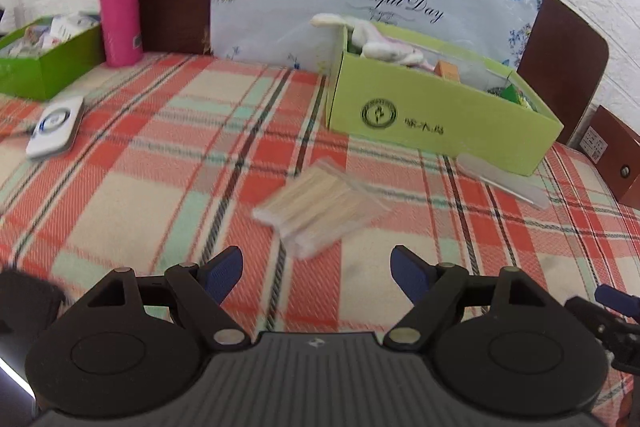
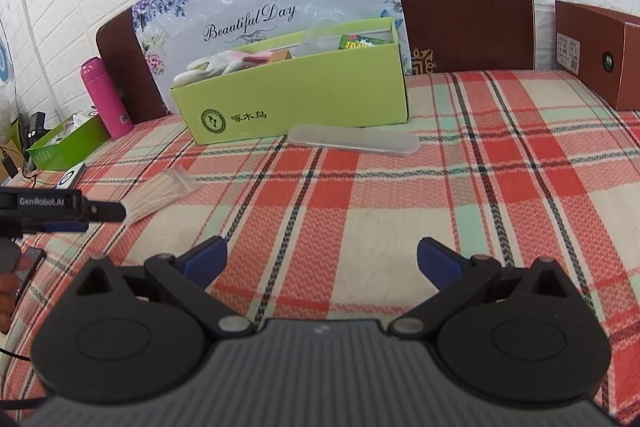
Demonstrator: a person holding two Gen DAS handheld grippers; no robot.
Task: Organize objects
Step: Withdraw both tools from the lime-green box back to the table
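In the left wrist view, upper left, a dark green box (image 1: 48, 67) with small items stands on the plaid tablecloth (image 1: 140, 167), w/ a pink bottle (image 1: 119, 7) upright just beside it. Below them, at the left edge, lies a white flat device (image 1: 56, 127). In the centre, a clear packet of wooden sticks (image 1: 320, 203) lies flat on the cloth, a bit blurred, just ahead of the left gripper (image 1: 318, 273); its blue pads are spread wide, nothing between them, not touching the packet. Upper right of centre stands a light green box (image 1: 440, 123) w/ a white glove (image 1: 380, 43) hanging over its rim. A clear long case (image 1: 504, 181) lies in front of this box, near its right corner. A brown box (image 1: 616, 163) is at the right edge.

In the right wrist view, the packet is at centre left, the left gripper's fingers reaching from the left edge beside it. The right gripper (image 2: 322, 263) at bottom centre is also spread wide and empty, over bare cloth, well apart from the clear case.
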